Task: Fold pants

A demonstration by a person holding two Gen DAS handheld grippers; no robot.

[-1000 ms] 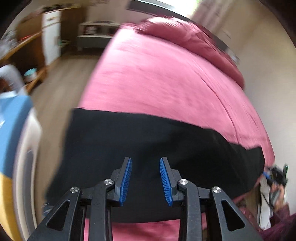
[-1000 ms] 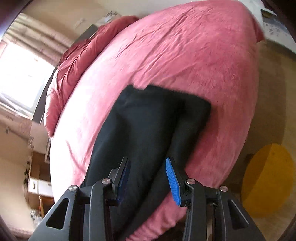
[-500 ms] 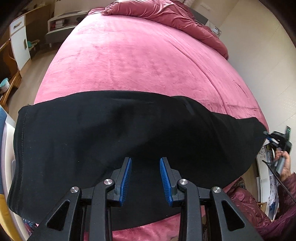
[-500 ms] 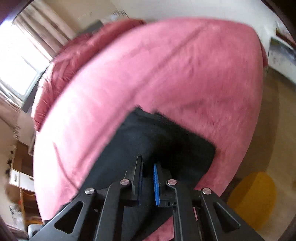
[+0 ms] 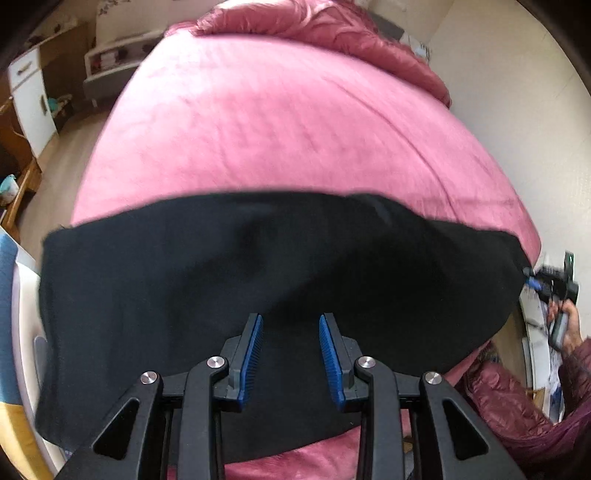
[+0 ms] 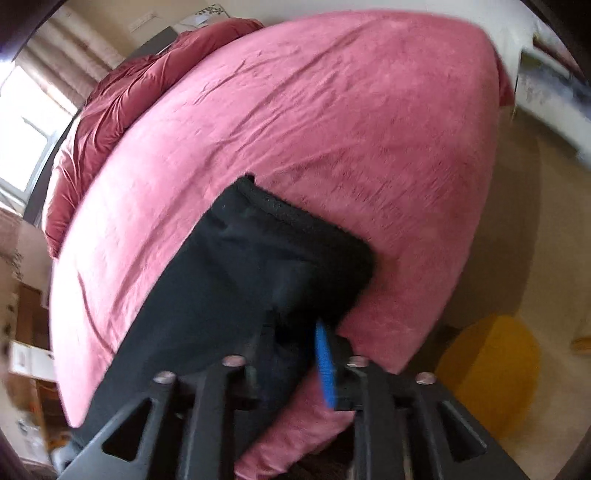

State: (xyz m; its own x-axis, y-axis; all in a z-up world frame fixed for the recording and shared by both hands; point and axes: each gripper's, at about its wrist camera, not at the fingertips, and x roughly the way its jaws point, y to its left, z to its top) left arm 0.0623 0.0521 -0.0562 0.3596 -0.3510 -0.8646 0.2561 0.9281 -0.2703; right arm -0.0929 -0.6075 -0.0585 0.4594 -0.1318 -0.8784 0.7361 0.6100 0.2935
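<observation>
A bedroom: a wide bed under a pink cover fills both views, with a rumpled darker quilt piled at its far end, a white cabinet off to one side, and a yellow round thing on the floor by the bed's corner. The black pants lie flat across the near edge of the bed as a long band from side to side. The left gripper hangs above the middle of the band, aimed forward and down, its blue pads spread wide with nothing between them. The right gripper sits low at one end of the pants, near the bed's corner; black cloth lies between its fingers, hiding the left one, and only the right blue pad shows, so I cannot tell whether it pinches the cloth. From the left view, the right gripper shows small at the band's far right end, held in a hand.
</observation>
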